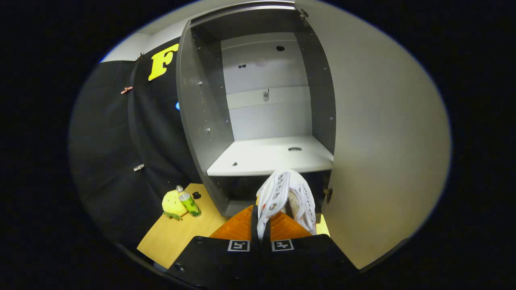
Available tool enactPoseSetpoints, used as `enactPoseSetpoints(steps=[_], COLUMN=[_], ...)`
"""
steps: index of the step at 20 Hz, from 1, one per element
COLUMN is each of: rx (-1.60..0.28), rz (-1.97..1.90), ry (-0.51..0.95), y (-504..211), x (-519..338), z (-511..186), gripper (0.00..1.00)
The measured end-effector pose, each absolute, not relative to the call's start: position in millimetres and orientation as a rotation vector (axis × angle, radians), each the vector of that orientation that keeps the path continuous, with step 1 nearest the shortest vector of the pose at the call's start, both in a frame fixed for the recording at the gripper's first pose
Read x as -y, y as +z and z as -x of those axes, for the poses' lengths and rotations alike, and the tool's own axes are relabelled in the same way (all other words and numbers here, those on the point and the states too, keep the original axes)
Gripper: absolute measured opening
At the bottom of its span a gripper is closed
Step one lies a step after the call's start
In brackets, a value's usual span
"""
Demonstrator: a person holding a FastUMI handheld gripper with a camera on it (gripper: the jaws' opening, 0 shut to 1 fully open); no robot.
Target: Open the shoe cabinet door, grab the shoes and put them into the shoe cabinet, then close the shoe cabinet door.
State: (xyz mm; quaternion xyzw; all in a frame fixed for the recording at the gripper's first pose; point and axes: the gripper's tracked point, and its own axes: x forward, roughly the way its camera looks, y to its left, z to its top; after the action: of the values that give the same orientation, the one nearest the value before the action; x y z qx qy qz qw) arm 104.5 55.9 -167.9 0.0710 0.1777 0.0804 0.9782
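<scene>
Pinching one white shoe [287, 197] – gripper [261, 225] fingers pressed on it, one shoe cabinet [258, 121] ahead, door [383, 141] open

Setting, as I read it from my remote station: a staged recording booth got up as a home entryway, not a lived-in room. Evidence I log: black cloth wall [117, 133] held by clips [138, 167]; one grey shoe cabinet [201, 121], door [383, 141] swung open, white shelf [266, 159] bare; a light wooden floor board [177, 233] carrying loose props, namely a yellow plush toy [172, 204] and a small green bottle [189, 203].
</scene>
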Motion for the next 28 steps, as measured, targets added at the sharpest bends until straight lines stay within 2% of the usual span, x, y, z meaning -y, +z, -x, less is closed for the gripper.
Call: enactPoseSetpoints(steps=[5, 11, 19, 28], rx=[-0.301, -0.315, -0.347, -0.395], rz=[-0.125, -0.113, -0.02, 0.08], ry=[0.178, 0.183, 0.156, 0.109], y=[-122.5, -115.5, -145.7, -192.9], x=[-64.2, -75.5, -83.4, -90.2], z=[-168.2, -251.6, -345.9, -389.7], gripper=[0.05, 0.05, 0.05, 0.05])
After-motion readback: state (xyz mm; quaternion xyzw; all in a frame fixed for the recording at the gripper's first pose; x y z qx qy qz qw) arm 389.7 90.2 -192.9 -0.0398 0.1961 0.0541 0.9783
